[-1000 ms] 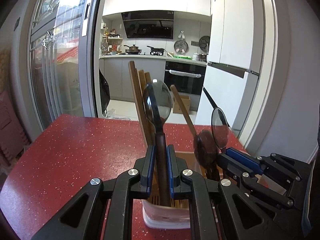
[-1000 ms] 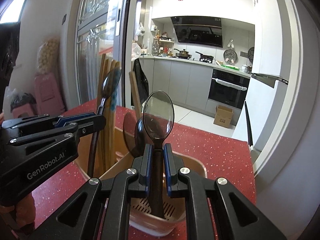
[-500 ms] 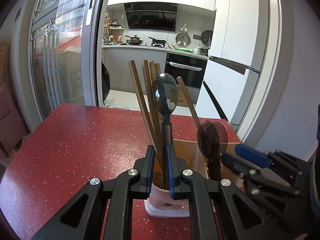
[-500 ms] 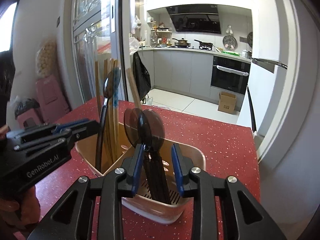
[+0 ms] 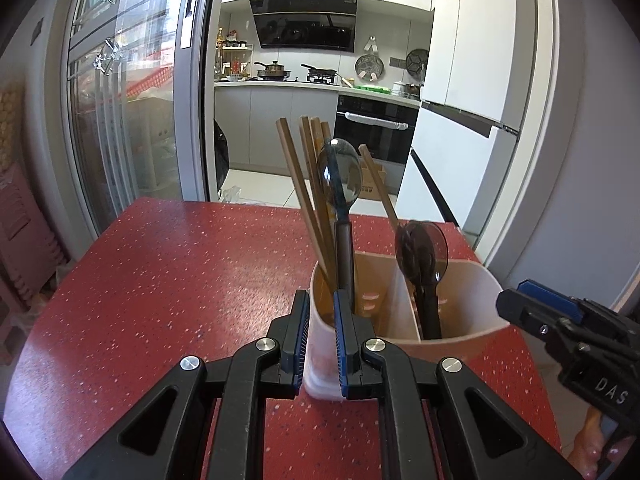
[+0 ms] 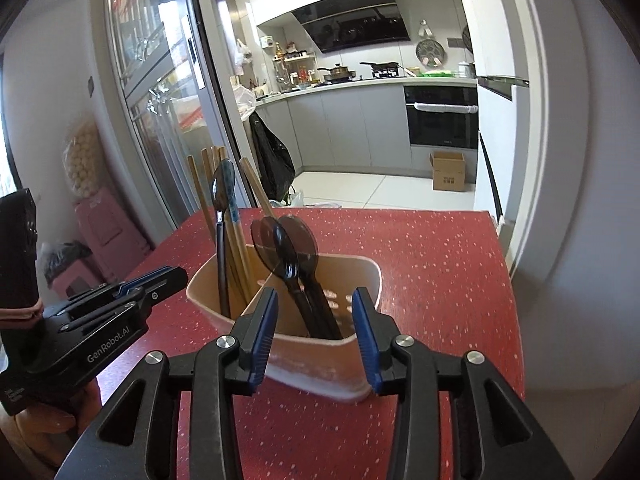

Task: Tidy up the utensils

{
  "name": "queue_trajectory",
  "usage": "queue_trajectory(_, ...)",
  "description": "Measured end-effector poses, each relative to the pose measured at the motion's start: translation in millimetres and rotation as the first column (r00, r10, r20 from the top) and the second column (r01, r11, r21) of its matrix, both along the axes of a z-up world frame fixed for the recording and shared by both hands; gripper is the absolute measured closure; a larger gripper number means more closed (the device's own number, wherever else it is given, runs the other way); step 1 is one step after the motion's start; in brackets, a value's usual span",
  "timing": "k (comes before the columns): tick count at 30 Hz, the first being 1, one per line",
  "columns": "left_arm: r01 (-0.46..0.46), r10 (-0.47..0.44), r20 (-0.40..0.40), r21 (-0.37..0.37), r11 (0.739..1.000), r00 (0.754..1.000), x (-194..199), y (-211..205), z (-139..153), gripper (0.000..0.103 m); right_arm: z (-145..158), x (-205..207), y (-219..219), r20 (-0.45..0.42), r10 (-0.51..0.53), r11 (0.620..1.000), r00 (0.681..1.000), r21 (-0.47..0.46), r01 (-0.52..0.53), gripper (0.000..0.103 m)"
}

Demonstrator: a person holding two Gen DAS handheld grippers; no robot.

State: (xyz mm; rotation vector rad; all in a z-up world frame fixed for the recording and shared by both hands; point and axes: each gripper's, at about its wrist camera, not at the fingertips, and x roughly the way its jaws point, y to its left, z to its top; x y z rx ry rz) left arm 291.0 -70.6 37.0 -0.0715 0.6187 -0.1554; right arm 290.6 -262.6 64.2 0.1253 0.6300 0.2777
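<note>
The step in hand was judged to be the release of a spoon into the holder (image 6: 360, 272), which stood on the red table (image 5: 180, 260) at centre frame in both views. The right gripper (image 6: 316, 296) was seen low in its own view with its jaws opening; nothing lay between the pads, and the dark spoons (image 6: 288, 240) stood free in the holder's right compartment just beyond them. The left gripper (image 5: 320, 294) was set to a narrow gap, with nothing seen pressed between its pads. The metal spoon (image 5: 340, 176) and the chopsticks (image 5: 304, 184) were lodged upright in the left compartment behind it. For a clean finish, the right jaws were to be spread fully before any retreat, so that no pad would catch a handle. The retreat was best made up and back along the fingers, clear of the holder's near rim. The holder looked light and top-heavy with tall utensils, so a knock against its wall was judged the main risk.
</note>
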Motion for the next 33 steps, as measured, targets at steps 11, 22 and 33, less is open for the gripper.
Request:
queue_trajectory(11, -0.014, 0.016, -0.038, 0.030, 0.999, 0.999, -35, 9, -2, 0.062, -4, -30, -5, -0.086, -0.029, 0.999, 0.996, 0.034, 0.032, 0.055)
queue_trajectory(22, -0.036, 0.043, -0.119, 0.059, 0.998, 0.992, -74, 25, -23, 0.062, -22, -64, -1, -0.168, -0.041, 0.998, 0.985, 0.044, 0.049, 0.053)
queue_trajectory(33, -0.002, 0.014, -0.185, 0.063, 0.998, 0.983, -123, 39, -56, 0.048, -56, -93, 6, -0.291, -0.069, 0.997, 0.954, 0.021, 0.078, 0.050)
